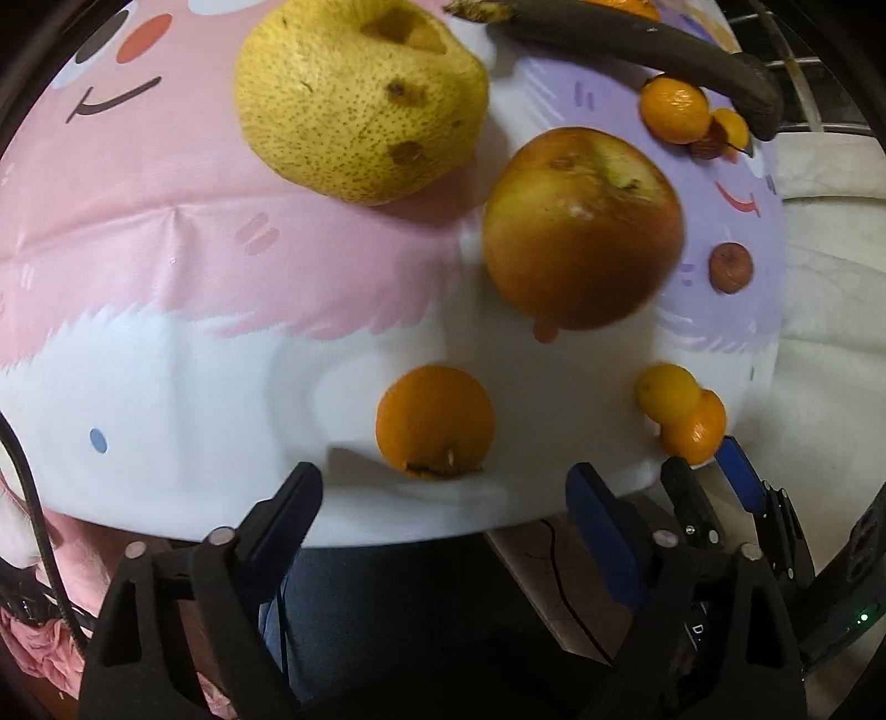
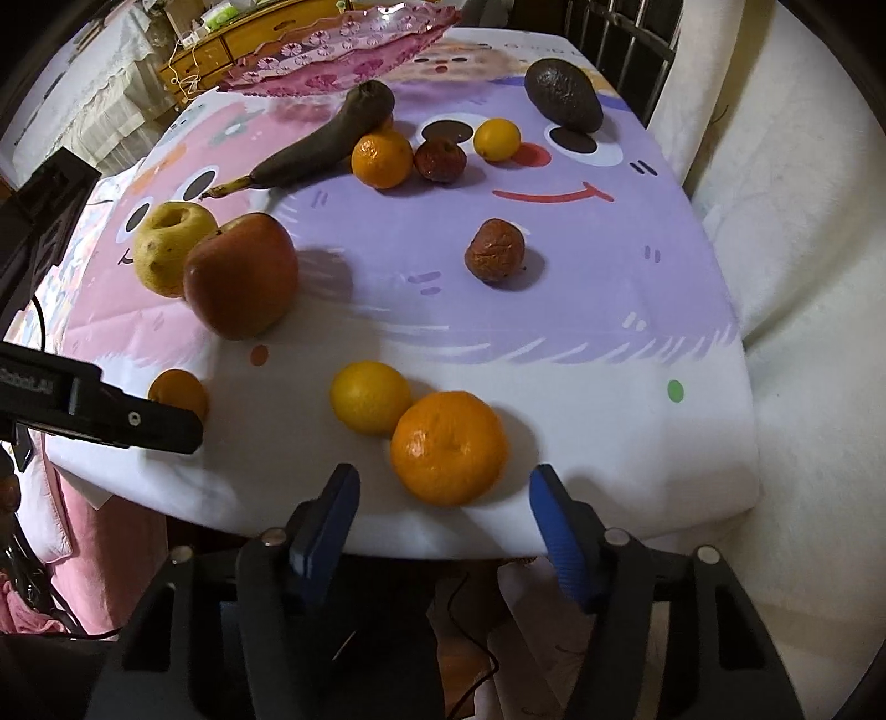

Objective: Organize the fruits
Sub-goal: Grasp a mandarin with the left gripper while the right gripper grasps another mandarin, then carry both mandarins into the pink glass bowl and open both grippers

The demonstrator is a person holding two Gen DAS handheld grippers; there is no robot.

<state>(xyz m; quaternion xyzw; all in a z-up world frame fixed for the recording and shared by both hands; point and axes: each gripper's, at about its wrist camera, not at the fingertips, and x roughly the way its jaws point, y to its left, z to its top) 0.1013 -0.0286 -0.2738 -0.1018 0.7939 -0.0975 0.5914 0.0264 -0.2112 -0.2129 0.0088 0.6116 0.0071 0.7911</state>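
From the left wrist camera, the left gripper (image 1: 443, 493) hangs at the near edge of the table, its jaws spread wide with nothing between them. Just ahead of them, on the white part of the cartoon tablecloth (image 1: 166, 277), sits a small mandarin (image 1: 434, 422). Farther in lies a red-yellow apple (image 1: 582, 227), and beyond it to the left a speckled yellow pear (image 1: 360, 94) with a hollow in its top. A blackened banana (image 1: 653, 50) runs along the far side, with 2 small orange fruits (image 1: 674, 109) tucked against it. A wrinkled brown fruit (image 1: 730, 268) lies alone on the purple patch. At the right edge of the table a yellow citrus (image 1: 667, 390) touches an orange mandarin (image 1: 695, 429) — the right gripper (image 1: 711, 471) is there too, its blue-padded fingers (image 1: 739, 471) apart just in front of that pair.

From the right wrist camera, the right gripper (image 2: 440, 498) is likewise released, holding nothing, with the orange mandarin (image 2: 448, 447) lying just ahead of and between its fingertips, touching the yellow citrus (image 2: 370, 396). The apple (image 2: 241, 274) leans against the pear (image 2: 169, 246) at left. Across the table are the banana (image 2: 326, 144), an orange fruit (image 2: 382, 158), a dark red shrivelled fruit (image 2: 440, 159), a small yellow fruit (image 2: 497, 139) and an avocado (image 2: 563, 93). The wrinkled brown fruit (image 2: 494, 250) sits mid-cloth. A pink patterned tray (image 2: 343, 55) shows at the far end — whether it rests on the table I cannot tell.
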